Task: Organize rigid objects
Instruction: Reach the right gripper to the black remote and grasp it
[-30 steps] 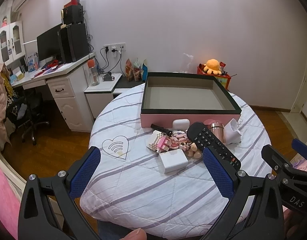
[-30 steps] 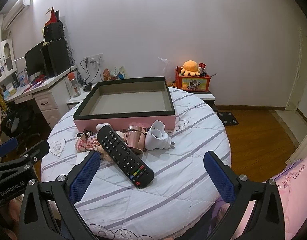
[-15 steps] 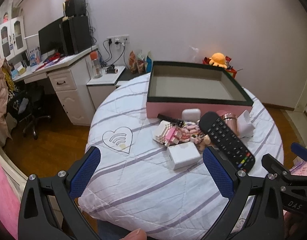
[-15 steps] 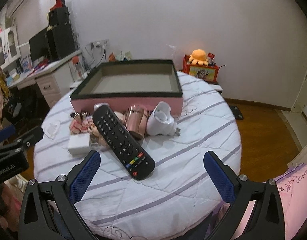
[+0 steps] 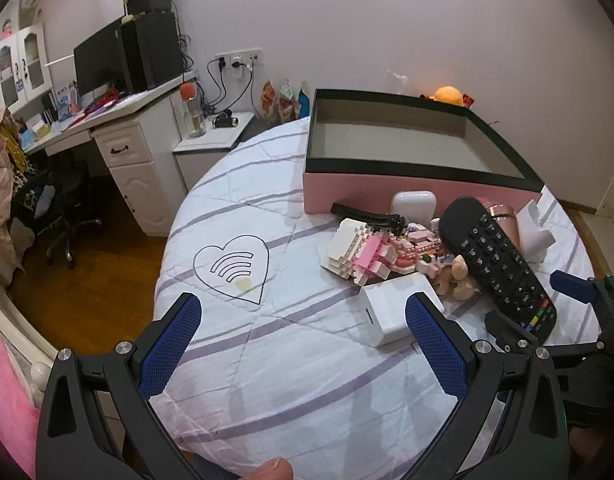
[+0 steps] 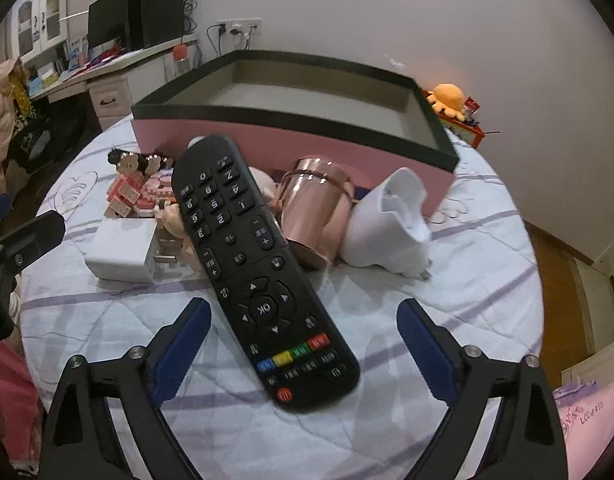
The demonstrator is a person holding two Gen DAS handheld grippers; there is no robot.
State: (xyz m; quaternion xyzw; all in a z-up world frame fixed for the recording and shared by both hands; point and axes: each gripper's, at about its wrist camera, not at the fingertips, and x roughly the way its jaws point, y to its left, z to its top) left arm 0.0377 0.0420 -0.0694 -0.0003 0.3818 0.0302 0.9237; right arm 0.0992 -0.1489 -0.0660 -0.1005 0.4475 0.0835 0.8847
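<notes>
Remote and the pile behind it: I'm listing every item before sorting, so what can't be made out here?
- Right wrist view: the remote covers the small beige figures beside the white box.
- Left wrist view: the remote hides most of the pink metal cup.
- Left wrist view: button labels too small to read.

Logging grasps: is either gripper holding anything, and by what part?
Nothing is held. Right gripper is open around the remote; left gripper is open.
</notes>
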